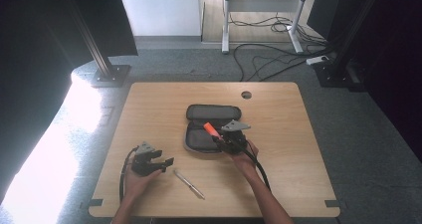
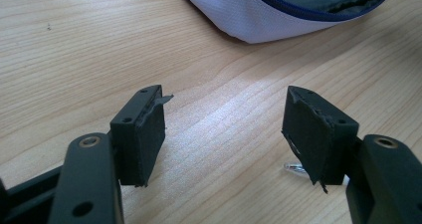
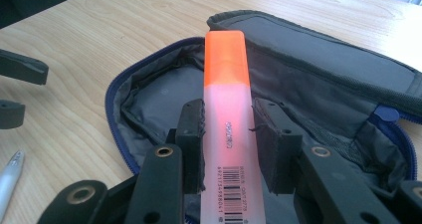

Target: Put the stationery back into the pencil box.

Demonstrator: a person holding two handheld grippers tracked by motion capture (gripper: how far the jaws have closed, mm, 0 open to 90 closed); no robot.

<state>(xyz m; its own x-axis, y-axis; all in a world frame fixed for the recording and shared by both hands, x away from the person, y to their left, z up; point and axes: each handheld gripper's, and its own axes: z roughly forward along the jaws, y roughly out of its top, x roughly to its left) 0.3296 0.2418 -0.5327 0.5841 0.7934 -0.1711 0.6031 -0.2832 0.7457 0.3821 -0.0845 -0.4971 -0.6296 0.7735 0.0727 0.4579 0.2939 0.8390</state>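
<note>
1. One pencil case, unzipped and open, centre of the high view.
2. One orange highlighter, just above the case's lower half.
3. One silver pen, lower centre.
4. Two grippers: left, right.
5. One wooden table.

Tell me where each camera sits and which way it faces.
High view: above the person's side, looking forward and down at the table; both forearms, left tool, right tool.
Left gripper view: on the left tool, low over the wood; its jaws apart.
Right gripper view: on the right tool, facing the pencil case, jaws on the highlighter.
Shared: case, silver pen.
</note>
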